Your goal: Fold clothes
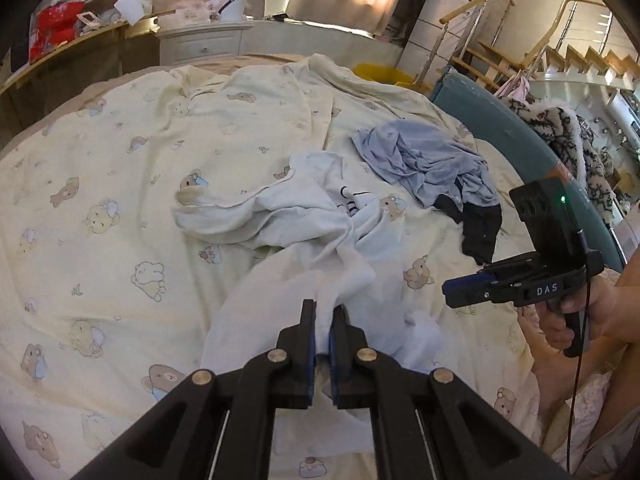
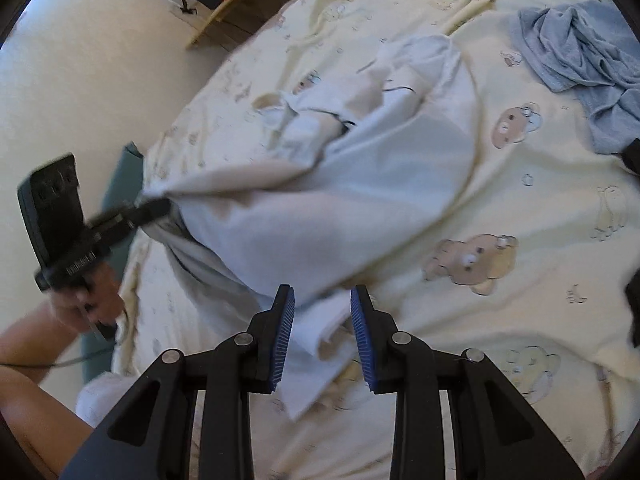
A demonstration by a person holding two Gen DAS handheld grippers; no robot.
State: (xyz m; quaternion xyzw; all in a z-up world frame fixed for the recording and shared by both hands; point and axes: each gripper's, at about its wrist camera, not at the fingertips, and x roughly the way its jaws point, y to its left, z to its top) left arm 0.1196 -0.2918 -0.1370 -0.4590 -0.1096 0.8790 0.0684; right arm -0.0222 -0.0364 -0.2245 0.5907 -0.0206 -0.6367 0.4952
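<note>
1. Left hand-held gripper (image 1: 324,312) clamped tight on a fold of the white garment (image 1: 304,240); cloth pulled up into a taut ridge between the pads.
2. White garment otherwise lies crumpled mid-bed, on the cream bear-print duvet (image 1: 120,168), dark lettering partly visible.
3. Right hand-held gripper (image 2: 322,320) partly open, jaws apart; a white hem of the garment sits between the blue pads (image 2: 285,320), cannot tell if they touch it.
4. In the left wrist view the right tool is off to the right, held by a bare hand (image 1: 576,320).
5. Grey-blue garment (image 1: 424,164) bunched beyond the white one, a black piece (image 1: 480,228) at its edge.
</note>
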